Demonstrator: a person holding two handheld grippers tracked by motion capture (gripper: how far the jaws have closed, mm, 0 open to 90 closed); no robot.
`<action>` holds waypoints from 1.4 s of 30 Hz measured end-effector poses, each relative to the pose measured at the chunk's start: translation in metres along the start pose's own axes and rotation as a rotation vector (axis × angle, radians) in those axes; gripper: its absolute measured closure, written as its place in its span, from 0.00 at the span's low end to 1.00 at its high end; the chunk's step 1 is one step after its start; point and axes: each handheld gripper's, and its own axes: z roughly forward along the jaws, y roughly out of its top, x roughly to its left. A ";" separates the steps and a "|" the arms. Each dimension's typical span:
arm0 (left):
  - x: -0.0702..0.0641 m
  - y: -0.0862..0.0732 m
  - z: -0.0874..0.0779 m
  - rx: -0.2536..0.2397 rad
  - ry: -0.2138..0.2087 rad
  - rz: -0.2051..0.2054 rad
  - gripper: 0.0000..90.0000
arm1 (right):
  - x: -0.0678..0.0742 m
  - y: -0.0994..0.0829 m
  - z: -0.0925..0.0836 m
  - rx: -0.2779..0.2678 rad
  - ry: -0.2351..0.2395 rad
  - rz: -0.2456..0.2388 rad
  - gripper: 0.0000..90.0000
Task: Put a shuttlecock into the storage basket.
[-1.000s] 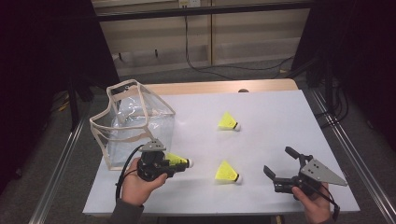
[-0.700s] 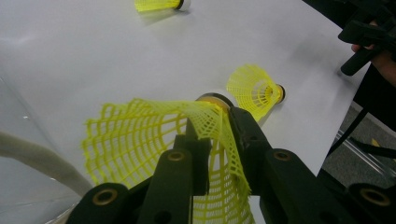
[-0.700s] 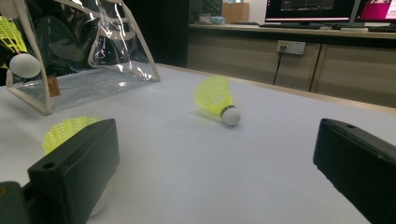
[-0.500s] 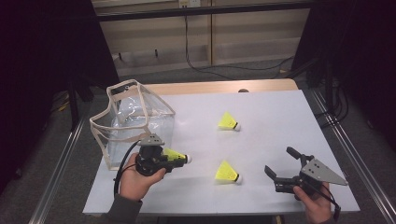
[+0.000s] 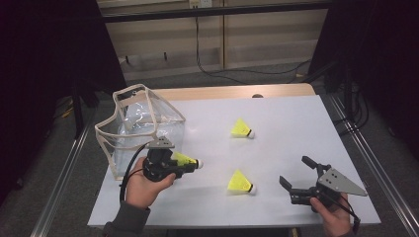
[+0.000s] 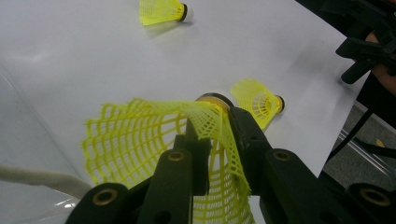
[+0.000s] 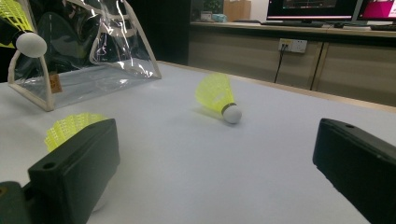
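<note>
The left gripper (image 5: 184, 165) has its fingers clamped on the skirt of a yellow shuttlecock (image 5: 187, 160), held above the bench (image 5: 286, 118) just right of the clear bag (image 5: 141, 126). It looks featherlight; the mesh crumples easily, so a gentle grip suits. The right gripper (image 5: 297, 174) rests with fingers apart.

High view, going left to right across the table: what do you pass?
Clear bag → left gripper holding a yellow shuttlecock → two loose shuttlecocks, far and near, level with each other → right gripper, jaws open.
</note>
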 end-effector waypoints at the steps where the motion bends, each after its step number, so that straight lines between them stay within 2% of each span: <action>1: 0.000 0.001 0.000 0.000 0.002 0.000 0.88 | 0.000 0.000 0.000 0.000 0.001 0.000 0.01; 17: 0.002 0.011 -0.005 0.005 -0.003 0.004 0.88 | 0.000 0.000 -0.001 -0.005 0.002 -0.003 0.01; 19: 0.003 0.012 -0.006 -0.003 -0.015 -0.006 0.88 | 0.000 0.000 -0.001 -0.004 0.001 -0.005 0.01; 24: 0.004 0.015 -0.007 0.012 -0.009 0.003 0.88 | 0.000 0.000 -0.002 -0.007 0.002 -0.004 0.01; 32: 0.005 0.019 -0.010 0.005 -0.006 0.000 0.88 | 0.000 0.000 -0.003 -0.006 0.002 -0.004 0.01; 42: 0.004 0.026 -0.014 0.015 0.001 0.017 0.88 | 0.000 0.000 -0.003 -0.006 0.000 -0.005 0.01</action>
